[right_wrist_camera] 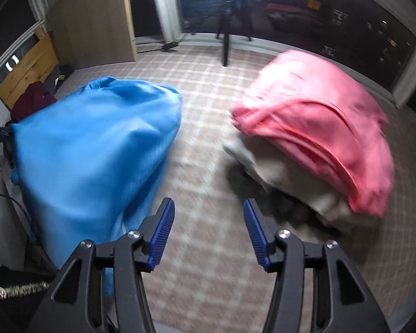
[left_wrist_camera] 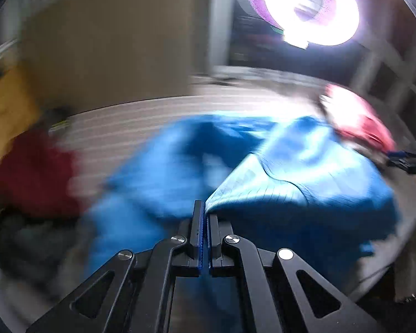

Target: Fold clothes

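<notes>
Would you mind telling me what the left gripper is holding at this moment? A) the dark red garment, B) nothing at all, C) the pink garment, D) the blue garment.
D: in the left wrist view, the left gripper has its jaws closed on an edge of the blue garment, while the right gripper is open and empty.

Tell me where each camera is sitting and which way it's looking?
Left wrist: sits on the left hand-held gripper, looking along its shut fingers at the blue garment pinched between them; only the gripper shows.
Right wrist: sits on the right hand-held gripper, looking down past its open fingers at the checked surface; only the gripper shows.
Shared: the blue garment, the pink garment and the checked surface.
</notes>
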Motion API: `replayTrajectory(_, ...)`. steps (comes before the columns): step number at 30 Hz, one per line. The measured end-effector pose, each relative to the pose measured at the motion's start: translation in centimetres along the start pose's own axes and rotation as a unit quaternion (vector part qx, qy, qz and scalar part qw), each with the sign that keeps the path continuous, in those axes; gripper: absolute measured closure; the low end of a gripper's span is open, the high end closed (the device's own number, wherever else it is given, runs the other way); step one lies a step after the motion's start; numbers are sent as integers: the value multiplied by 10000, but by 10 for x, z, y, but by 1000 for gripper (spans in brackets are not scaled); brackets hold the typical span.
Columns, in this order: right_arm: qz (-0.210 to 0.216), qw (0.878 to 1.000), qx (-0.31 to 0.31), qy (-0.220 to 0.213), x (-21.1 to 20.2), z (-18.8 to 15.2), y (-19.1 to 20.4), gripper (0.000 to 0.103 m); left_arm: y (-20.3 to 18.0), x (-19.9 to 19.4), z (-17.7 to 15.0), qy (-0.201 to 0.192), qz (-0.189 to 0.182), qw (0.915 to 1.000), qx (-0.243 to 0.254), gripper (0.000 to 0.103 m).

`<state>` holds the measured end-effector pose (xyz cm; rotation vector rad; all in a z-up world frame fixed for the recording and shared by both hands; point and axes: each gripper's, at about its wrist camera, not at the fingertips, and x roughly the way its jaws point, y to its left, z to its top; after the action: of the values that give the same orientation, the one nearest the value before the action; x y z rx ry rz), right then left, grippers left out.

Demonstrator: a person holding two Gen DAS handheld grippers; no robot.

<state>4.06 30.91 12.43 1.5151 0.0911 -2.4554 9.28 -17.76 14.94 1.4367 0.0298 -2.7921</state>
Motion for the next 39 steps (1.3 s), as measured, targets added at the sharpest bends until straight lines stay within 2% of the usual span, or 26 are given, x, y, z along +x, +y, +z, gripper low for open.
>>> replayTrajectory(2, 90, 9999, -91, 36, 20, 23, 16, 48, 51, -12, -10, -24, 657, 9969, -423, 102)
replayTrajectory(6, 294, 9990, -336, 93, 70, 80, 58, 48, 142, -20, -35, 172, 2012, 9748, -947, 102)
replayTrajectory(9, 691, 9965, -445, 166, 110, 121, 97, 48, 188, -18, -49, 347, 2464, 9598, -1295, 102)
replayTrajectory(13, 857, 9921, -857, 324, 157, 156, 149, 48, 215, -23, -62, 312, 2193, 9590, -1769, 102)
replayTrajectory(15, 557, 9917, -1075, 426, 187, 174, 167, 47, 220, -26, -69, 323, 2071, 9589, -1913, 102)
replayTrajectory(17, 465, 9913, -1058, 623, 211, 187, 175, 46, 219, -29, -73, 335, 2052, 9578, -1984, 102)
replayTrajectory(20, 888, 9872, -1012, 851, 239, 203, 188, 46, 214, -35, -75, 330, 2074, 9569, -2005, 102)
replayTrajectory(25, 1475, 9776, -1240, 843, 262, 208, 224, 44, 218, -37, -73, 332, 2104, 9568, -1981, 102)
replayTrajectory(26, 1530, 9770, -1273, 758, 262, 206, 231, 45, 219, -37, -72, 334, 2065, 9574, -1993, 102)
replayTrajectory(27, 1676, 9743, -1316, 724, 258, 203, 236, 59, 220, -37, -72, 338, 2046, 9578, -1991, 102)
replayTrajectory(28, 1843, 9709, -1361, 702, 254, 198, 240, 77, 219, -36, -73, 342, 2038, 9581, -1984, 102)
replayTrajectory(29, 2021, 9665, -1387, 759, 252, 194, 245, 101, 219, -36, -73, 347, 2031, 9584, -1976, 102)
replayTrajectory(31, 1928, 9687, -1452, 580, 241, 188, 249, 102, 216, -34, -76, 407, 1999, 9596, -1936, 102)
replayTrajectory(33, 1899, 9696, -1532, 182, 217, 182, 247, 103, 211, -31, -82, 492, 1975, 9608, -1882, 102)
replayTrajectory(35, 1743, 9758, -1301, -235, 186, 182, 227, 103, 204, -30, -87, 529, 1862, 9633, -1858, 102)
replayTrajectory(38, 1464, 9813, -909, -855, 138, 181, 195, 103, 188, -32, -91, 480, 1447, 9699, -1898, 102)
replayTrajectory(39, 1214, 9854, -833, -853, 127, 182, 184, 103, 181, -32, -91, 448, 1248, 9728, -1898, 102)
